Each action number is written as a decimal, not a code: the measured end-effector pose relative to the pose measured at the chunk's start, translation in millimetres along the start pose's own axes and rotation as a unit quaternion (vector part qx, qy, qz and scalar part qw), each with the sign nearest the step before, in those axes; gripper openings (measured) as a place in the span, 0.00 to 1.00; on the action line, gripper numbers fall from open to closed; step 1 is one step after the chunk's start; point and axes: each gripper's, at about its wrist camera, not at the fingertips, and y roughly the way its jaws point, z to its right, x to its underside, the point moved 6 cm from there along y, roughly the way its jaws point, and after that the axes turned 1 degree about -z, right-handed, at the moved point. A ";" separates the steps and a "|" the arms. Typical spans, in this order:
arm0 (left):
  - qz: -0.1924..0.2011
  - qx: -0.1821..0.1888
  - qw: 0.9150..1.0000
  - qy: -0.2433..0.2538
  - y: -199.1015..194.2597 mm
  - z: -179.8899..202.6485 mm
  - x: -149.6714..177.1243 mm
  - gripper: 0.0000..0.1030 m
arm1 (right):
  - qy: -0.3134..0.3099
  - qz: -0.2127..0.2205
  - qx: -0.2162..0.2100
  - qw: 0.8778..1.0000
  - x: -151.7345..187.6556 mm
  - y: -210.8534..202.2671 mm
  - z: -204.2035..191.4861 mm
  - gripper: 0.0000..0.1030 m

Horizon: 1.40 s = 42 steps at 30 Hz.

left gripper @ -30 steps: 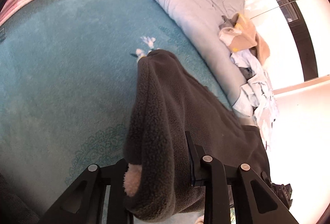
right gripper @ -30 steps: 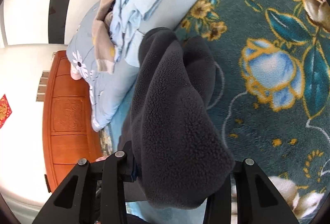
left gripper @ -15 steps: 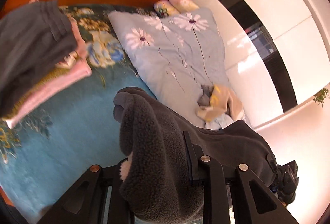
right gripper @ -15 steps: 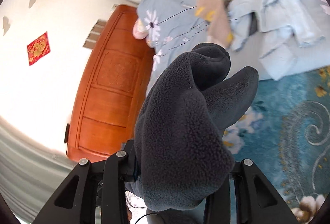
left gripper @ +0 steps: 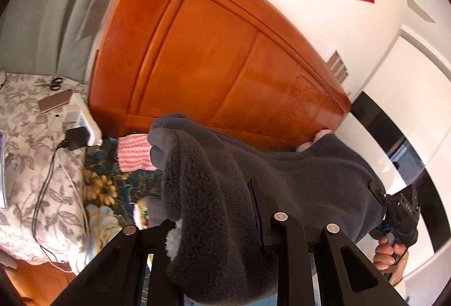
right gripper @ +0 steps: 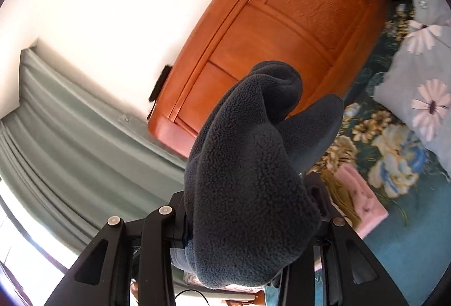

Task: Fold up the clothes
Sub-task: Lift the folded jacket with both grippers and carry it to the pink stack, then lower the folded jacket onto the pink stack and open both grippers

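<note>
A dark grey fleece garment (left gripper: 231, 193) hangs in the air, stretched between both grippers. My left gripper (left gripper: 214, 235) is shut on one bunched end, and fabric bulges over its fingers. From there the fleece runs right to my right gripper (left gripper: 401, 217), held by a person's hand (left gripper: 386, 252). In the right wrist view, my right gripper (right gripper: 248, 221) is shut on the other thick wad of fleece (right gripper: 253, 165), which hides its fingertips. Folded pink clothes (right gripper: 358, 204) lie on the floral bedspread (right gripper: 389, 153) below.
An orange wooden headboard (left gripper: 225, 60) fills the view ahead. A pink towel (left gripper: 132, 153) lies beside it. At left a bedside table (left gripper: 25, 165) holds scissors, a phone, a power strip and cables. A grey daisy quilt (right gripper: 422, 80) and green curtain (right gripper: 70, 136) flank the bed.
Both grippers have swung up off the teal bedspread and turned toward the headboard, carrying the fleece with them. The grip on the fleece is unchanged.
</note>
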 end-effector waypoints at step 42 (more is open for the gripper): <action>-0.072 -0.096 0.992 -0.033 12.8 -88.3 113.7 0.51 | 0.149 -0.114 0.141 0.972 67.4 72.1 220.5 0.63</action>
